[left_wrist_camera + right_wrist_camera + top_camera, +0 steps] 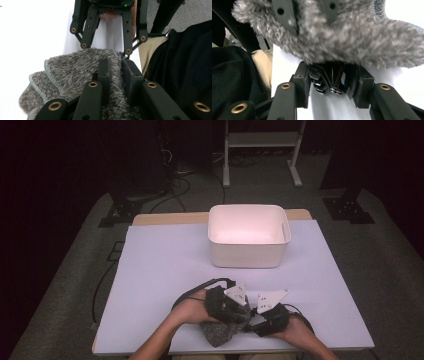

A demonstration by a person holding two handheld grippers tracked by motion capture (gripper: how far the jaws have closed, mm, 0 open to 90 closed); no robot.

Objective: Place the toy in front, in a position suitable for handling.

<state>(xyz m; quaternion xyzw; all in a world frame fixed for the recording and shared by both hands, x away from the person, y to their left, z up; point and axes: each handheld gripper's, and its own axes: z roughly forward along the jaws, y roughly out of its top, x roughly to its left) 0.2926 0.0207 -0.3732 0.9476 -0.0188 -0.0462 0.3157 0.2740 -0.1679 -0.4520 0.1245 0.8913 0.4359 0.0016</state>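
At the counter's (165, 265) near edge, about 6 o'clock in the high view: two hand-held grippers meet on a grey fleece cloth (220, 331).

Left gripper (227, 304): its jaws are pressed nearly together and pinch a fold of the fuzzy cloth (75, 72), as its own view shows; the fabric bulges out toward 9 o'clock, with a stitched hem visible. Right gripper (254, 316): it comes in from 3 o'clock, touching the same bundle; in its own view the jaws stand partly spread around a small dark bunched object (327, 83), whose identity cannot be told, with the cloth (352, 40) overhanging at 12 o'clock. White bin (248, 236): it stands well apart at 12 o'clock, beyond both hands.
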